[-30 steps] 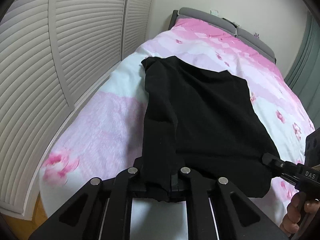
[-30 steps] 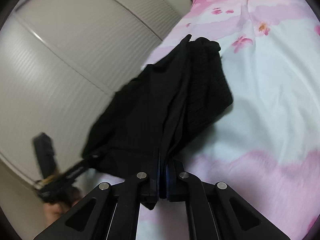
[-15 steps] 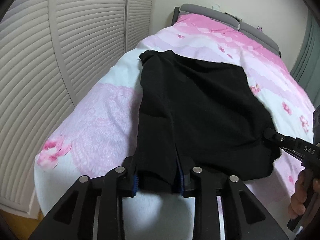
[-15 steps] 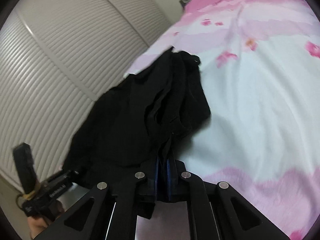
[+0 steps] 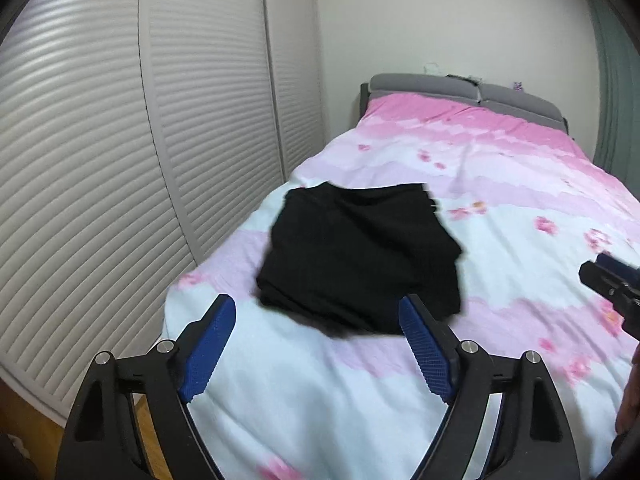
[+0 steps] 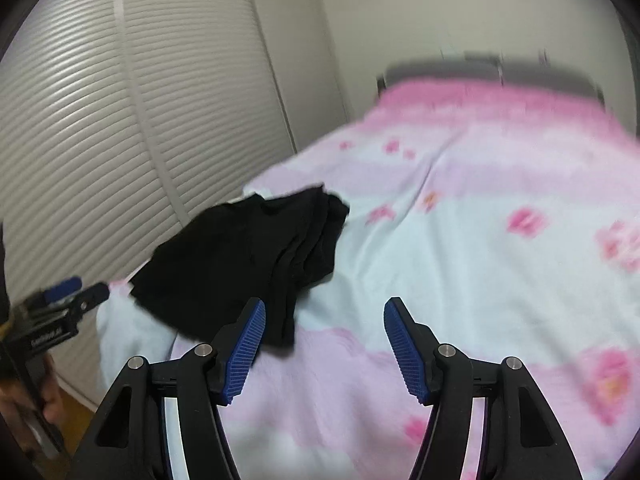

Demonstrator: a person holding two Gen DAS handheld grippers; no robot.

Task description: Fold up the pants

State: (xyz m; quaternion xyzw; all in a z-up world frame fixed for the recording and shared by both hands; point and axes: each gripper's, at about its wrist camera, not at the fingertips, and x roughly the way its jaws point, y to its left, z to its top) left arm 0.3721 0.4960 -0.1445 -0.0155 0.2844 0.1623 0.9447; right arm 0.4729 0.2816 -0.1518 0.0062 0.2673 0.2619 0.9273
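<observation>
Left gripper (image 5: 316, 322) wide, holding nothing; right gripper (image 6: 324, 326) same, hovering off the bed's near edge. Reads as fold done, claws clear so the cloth lies undisturbed. Pants (image 5: 360, 260) sit as a compact black stack on the bed (image 5: 500, 240), near its left edge, beside the louvered doors (image 5: 100, 160). Right side shows stepped layers, slightly uneven. Nothing blocks access. Headboard (image 5: 460, 90) at far end.
</observation>
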